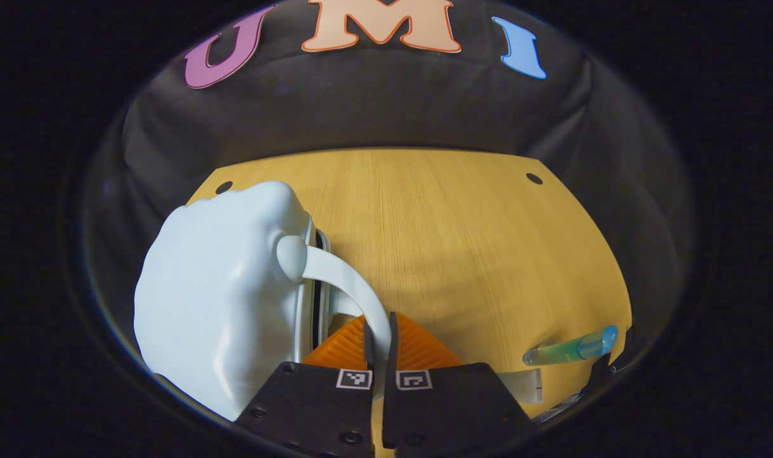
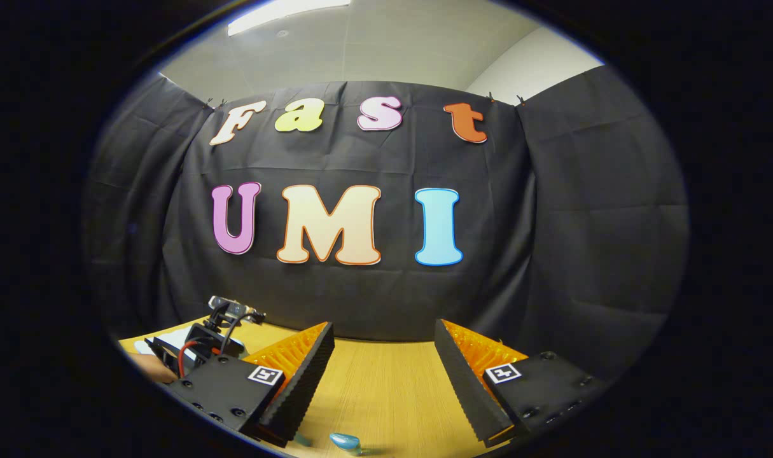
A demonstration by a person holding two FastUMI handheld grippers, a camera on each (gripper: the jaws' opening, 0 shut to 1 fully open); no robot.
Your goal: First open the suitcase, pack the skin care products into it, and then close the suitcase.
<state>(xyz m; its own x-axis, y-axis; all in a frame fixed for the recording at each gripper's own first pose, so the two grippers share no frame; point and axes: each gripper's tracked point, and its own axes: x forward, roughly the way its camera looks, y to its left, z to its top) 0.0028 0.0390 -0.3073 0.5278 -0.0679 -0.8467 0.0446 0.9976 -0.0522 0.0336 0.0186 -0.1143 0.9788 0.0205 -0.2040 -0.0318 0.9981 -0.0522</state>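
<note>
A small pale blue hard-shell suitcase sits at the left of the wooden table in the left gripper view. Its curved handle arcs from the shell toward me. My left gripper is shut on the lower end of that handle, with both fingers pressing it. A dark seam runs between the case's two halves. A clear greenish tube with a blue cap lies at the table's right front. In the right gripper view my right gripper is open over the table, nothing between its fingers, and a blue cap shows just below.
A flat white piece lies beside the left gripper's finger, below the tube. In the right gripper view the other gripper's body with its wires and a hand show at the left. Black cloth walls close the table's far side.
</note>
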